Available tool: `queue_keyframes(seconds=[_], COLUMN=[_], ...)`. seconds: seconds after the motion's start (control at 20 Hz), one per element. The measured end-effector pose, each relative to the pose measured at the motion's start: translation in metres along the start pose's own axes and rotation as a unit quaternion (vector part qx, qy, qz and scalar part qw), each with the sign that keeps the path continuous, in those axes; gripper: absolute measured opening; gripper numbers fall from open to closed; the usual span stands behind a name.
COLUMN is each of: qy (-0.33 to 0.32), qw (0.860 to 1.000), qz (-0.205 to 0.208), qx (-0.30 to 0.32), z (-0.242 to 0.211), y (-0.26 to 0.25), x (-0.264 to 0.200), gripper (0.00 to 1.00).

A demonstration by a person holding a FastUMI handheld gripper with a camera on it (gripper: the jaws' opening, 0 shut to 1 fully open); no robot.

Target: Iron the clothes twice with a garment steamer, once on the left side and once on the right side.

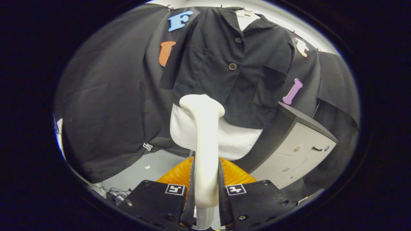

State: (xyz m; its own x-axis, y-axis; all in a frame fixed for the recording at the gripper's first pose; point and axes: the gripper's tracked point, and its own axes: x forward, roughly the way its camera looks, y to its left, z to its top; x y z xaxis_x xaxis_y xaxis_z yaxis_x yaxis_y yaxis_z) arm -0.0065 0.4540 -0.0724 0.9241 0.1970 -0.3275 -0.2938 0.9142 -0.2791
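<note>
A black buttoned shirt (234, 67) hangs on a hanger against the booth wall, straight ahead and above my fingers. My gripper (205, 179) is shut on the white handle of the garment steamer (204, 134), both fingers pressing its sides. The steamer's head rises beyond the fingertips and sits just below the shirt's lower left hem, apart from the cloth as far as I can tell. A white garment (237, 141) shows under the shirt's hem behind the steamer.
A grey cabinet (298, 150) with a dark top and drawers stands to the right of the shirt. An orange ribbed object (175, 175) lies just behind my fingers. Grey floor with cables (106, 187) is down to the left.
</note>
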Motion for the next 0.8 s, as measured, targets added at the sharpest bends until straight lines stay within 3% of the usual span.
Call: queue_keyframes(seconds=[0.8], qy=[0.029], qw=[0.994], qz=[-0.056], qx=[0.092], z=[-0.053], y=[-0.181], x=[-0.078], gripper=[0.34])
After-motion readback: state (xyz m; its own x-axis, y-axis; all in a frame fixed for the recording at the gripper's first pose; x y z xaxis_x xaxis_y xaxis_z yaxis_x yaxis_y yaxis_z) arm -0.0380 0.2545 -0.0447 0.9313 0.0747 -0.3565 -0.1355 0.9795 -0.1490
